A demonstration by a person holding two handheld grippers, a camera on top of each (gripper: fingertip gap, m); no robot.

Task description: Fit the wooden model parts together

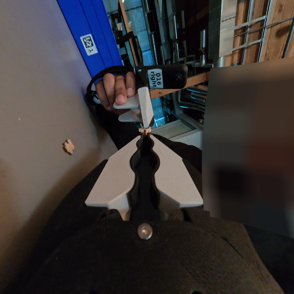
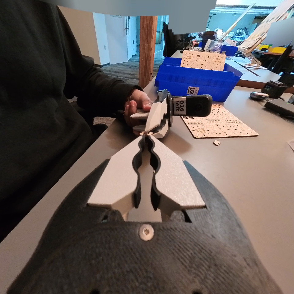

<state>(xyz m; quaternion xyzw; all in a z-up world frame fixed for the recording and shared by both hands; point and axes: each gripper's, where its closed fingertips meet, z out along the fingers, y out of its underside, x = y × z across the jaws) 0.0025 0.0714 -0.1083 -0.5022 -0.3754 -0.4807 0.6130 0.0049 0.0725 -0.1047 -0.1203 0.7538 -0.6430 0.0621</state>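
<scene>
1. Wood pieces first: two small, pale notched pieces [image 1: 145, 130] sit crossed and slotted together in mid-air, right where the two grippers' tips meet, above the near edge of the grey table [image 2: 222, 183].
2. Left gripper [image 1: 144, 135] comes in from below in its own view, its fingers pinched together on the lower piece.
3. Right gripper [image 1: 147, 126] points down from above, tips closed on the crosswise piece; in its own view [image 2: 145, 134] the jaws taper tight to that same joint.
4. Right hand [image 1: 117, 90] wraps the handle, fingers curled over the grey trigger paddles, a black strap looping behind.
5. Left hand [image 2: 136, 106] holds its handle sideways, a dark sleeve running back to the person's torso.
6. Farther out: a loose wooden piece [image 2: 217, 142] lies alone on the table, near a cut wooden sheet [image 2: 222, 125].
7. Beyond that stands a blue bin [image 2: 198, 79] with another sheet upright inside.
</scene>
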